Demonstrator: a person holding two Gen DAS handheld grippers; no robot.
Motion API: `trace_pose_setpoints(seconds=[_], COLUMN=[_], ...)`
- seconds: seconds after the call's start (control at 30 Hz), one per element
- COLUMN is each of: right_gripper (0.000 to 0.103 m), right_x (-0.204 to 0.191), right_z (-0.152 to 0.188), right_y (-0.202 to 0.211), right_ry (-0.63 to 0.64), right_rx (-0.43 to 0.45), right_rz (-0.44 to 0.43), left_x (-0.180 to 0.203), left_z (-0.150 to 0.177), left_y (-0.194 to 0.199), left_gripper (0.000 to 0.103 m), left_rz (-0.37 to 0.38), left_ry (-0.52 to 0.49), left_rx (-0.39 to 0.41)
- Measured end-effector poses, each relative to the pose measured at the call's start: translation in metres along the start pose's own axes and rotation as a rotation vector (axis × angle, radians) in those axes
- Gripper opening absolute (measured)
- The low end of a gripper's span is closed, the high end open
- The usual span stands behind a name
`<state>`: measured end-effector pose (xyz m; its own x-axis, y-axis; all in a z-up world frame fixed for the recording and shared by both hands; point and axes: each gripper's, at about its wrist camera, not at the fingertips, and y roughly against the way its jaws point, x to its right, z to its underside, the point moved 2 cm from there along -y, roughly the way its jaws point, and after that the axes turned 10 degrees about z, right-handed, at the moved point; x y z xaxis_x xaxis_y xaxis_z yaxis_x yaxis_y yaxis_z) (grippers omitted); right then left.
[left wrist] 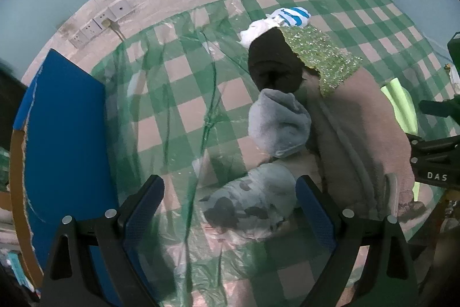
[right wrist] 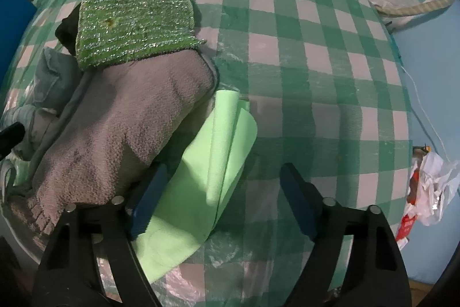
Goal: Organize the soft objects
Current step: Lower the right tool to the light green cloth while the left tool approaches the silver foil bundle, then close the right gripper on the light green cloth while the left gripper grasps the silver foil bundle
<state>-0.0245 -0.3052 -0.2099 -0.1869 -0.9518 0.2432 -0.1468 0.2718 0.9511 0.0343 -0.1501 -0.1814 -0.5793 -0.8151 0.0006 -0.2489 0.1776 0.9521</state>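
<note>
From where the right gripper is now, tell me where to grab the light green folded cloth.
Grip the light green folded cloth at its raised, curled fold edge, coming from the bare right side; the brown towel overlaps its left. The open right gripper already straddles it.

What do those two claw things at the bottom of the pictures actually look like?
Both match: the left gripper and right gripper each have two black angular plastic arms with triangular cut-outs and round silver pins. The fingers carry textured blue pads. No cables show.
</note>
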Motion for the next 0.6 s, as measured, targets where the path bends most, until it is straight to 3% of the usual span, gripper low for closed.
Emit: trace_pose_setpoints(seconds=[0.07,0.13,0.33,0.6], right_gripper=[0.07,0.05,0.016,0.011], right_x=[-0.003,-0.007,-0.023,-0.016], right_z=[0.001,0.003,0.005,0.003], right_y=[-0.004,-0.004,0.0,0.013], right_ry=[0.005,0.011,0.058,0.028], right_rx=[-0.006,-0.007,0.017,0.014], right_rz=[-0.007,-0.034,-0.029,-0.027], left_x=[0.001,0.003,0.013,0.016], left_z=[0.001,0.001,-0.001,-0.001], left_y=[-0.001,-0.002,-0.007,-0.018], left_gripper=[0.094,0.094,0.094,0.094], left_rz=[0.013,0.025,0.048,0.086], left_ry=[0.005,-0.002,-0.012,-0.002], left_rx=[-0.002,-0.006,-0.012,-0.04])
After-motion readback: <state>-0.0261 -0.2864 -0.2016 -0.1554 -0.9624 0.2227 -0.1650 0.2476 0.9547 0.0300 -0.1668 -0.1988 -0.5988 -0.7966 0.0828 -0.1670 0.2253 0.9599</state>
